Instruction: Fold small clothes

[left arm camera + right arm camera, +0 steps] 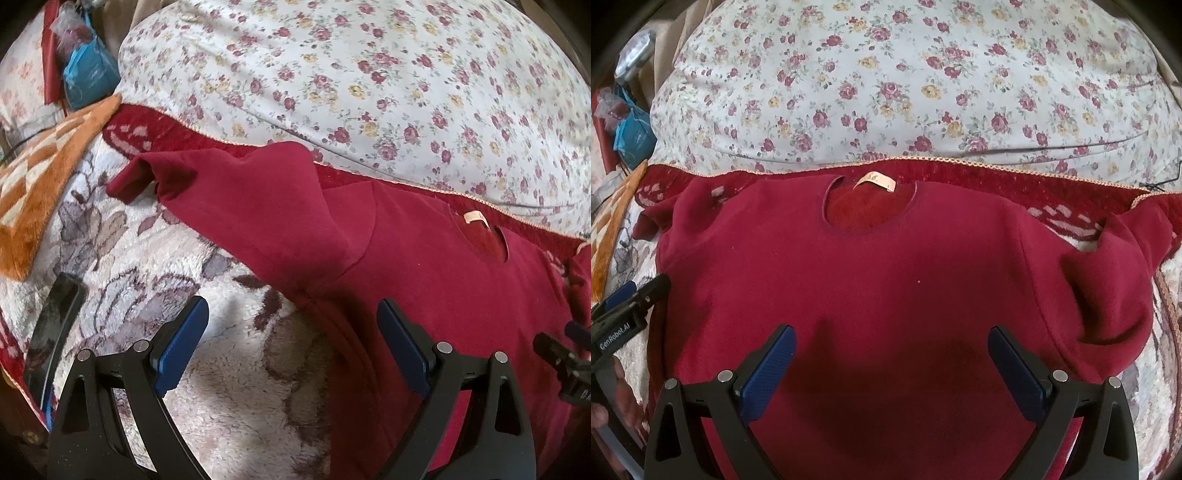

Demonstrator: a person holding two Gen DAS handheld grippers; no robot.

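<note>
While both grippers are hovering with nothing in them, a dark red sweatshirt (886, 280) is lying face up and mostly flat on a plush floral blanket (236, 373), its neckline (870, 206) and pale neck label (874, 181) pointing toward the blanket's far edge, where a flowered pillow (905, 81) is resting just beyond a red border with gold trim. Left gripper (291, 347): tongs spread wide, sitting over the garment's left side seam, one blue pad above bare blanket, the other above red cloth. Right gripper (892, 367): tongs likewise wide apart, hanging over the lower chest. Left sleeve (207, 184) is trailing out toward the blanket's left edge, its cuff curling over; right sleeve (1108, 295) is bunching in a loose hump near the right edge. Judging the step: first fold is not yet begun, and a sleeve needs bringing in across the body. To do it well, the left tongs should be closing near the cuff, pinching both layers, lifting only slightly, then laying the sleeve straight across the chest. The right gripper could be pinning the torso so it is not dragging. An orange checked mat (40, 192) and a dark phone (55, 325) are lying at the left edge, clear of the fold path.
</note>
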